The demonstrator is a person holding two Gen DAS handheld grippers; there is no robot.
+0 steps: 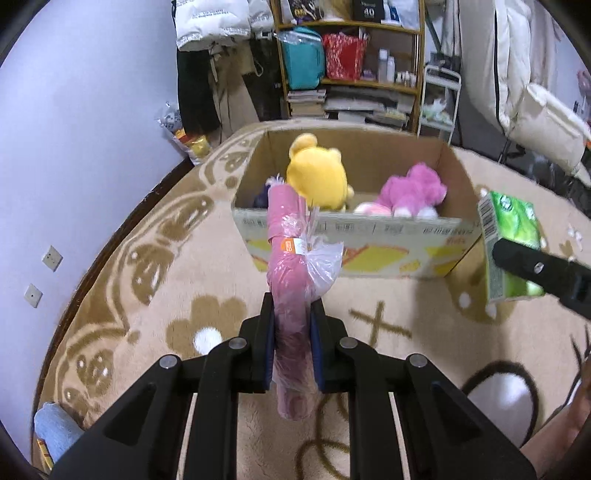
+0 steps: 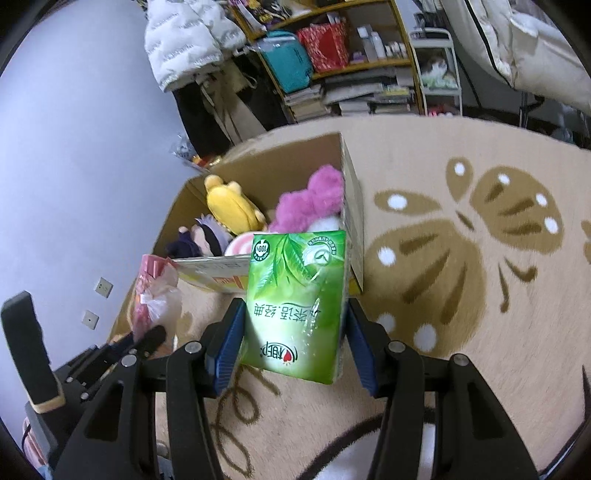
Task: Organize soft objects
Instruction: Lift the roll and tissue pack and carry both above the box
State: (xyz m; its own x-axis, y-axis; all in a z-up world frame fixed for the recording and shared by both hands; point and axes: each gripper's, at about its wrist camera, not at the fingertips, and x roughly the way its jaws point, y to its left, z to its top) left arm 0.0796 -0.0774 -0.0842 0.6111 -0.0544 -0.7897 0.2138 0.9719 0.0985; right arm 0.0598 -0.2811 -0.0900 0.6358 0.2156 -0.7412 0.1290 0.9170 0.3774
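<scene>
My left gripper [image 1: 291, 314] is shut on a pink rolled towel in clear plastic [image 1: 288, 266], held above the rug just before the open cardboard box [image 1: 354, 240]. In the box lie a yellow plush [image 1: 317, 177], a pink plush [image 1: 413, 190] and a dark-haired doll [image 2: 199, 240]. My right gripper [image 2: 295, 325] is shut on a green tissue pack [image 2: 299, 302], held near the box's front right corner. The pack [image 1: 513, 243] and right gripper show at the right of the left wrist view. The towel [image 2: 155, 295] shows at the left of the right wrist view.
A beige rug with brown butterfly patterns [image 2: 461, 240] covers the floor. A cluttered shelf [image 1: 351, 62] and hanging coats [image 1: 210, 26] stand behind the box. A white chair [image 1: 535, 110] is at the back right. A purple wall [image 1: 74, 129] runs along the left.
</scene>
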